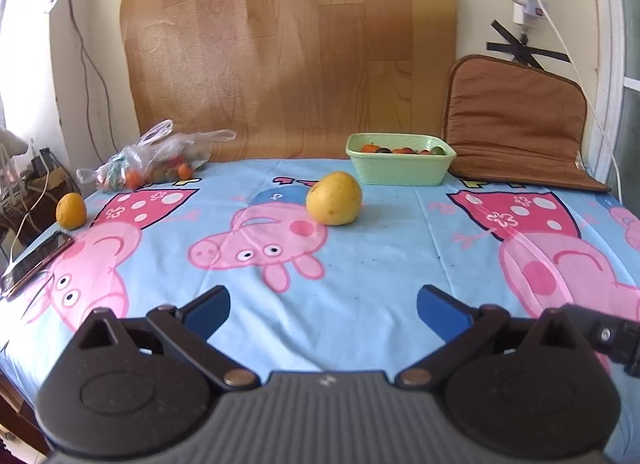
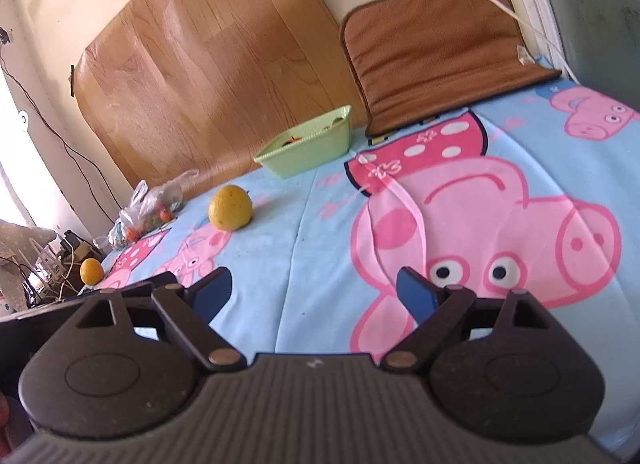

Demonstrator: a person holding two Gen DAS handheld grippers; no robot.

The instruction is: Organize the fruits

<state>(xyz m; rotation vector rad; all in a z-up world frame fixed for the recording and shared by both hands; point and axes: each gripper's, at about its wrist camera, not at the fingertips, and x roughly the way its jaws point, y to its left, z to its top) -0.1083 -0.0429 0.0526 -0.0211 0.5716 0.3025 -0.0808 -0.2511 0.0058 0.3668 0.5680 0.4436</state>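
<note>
A large yellow fruit (image 1: 334, 198) (image 2: 230, 207) rests on the cartoon-pig tablecloth (image 1: 380, 248), just in front of a pale green basket (image 1: 400, 169) (image 2: 308, 147) holding several small fruits. A smaller orange fruit (image 1: 71, 211) (image 2: 91, 271) sits at the table's left edge. A clear plastic bag (image 1: 160, 157) (image 2: 150, 205) with small orange fruits lies at the back left. My left gripper (image 1: 322, 306) is open, low over the near cloth, well short of the yellow fruit. My right gripper (image 2: 314, 288) is also open and empty, tilted over the cloth.
A phone (image 1: 34, 264) lies at the left edge. A brown padded mat (image 1: 516, 119) (image 2: 436, 51) leans on the wall at the back right, beside a wood-pattern sheet (image 1: 288, 47). Cables and a power strip (image 1: 528, 3) hang on the wall.
</note>
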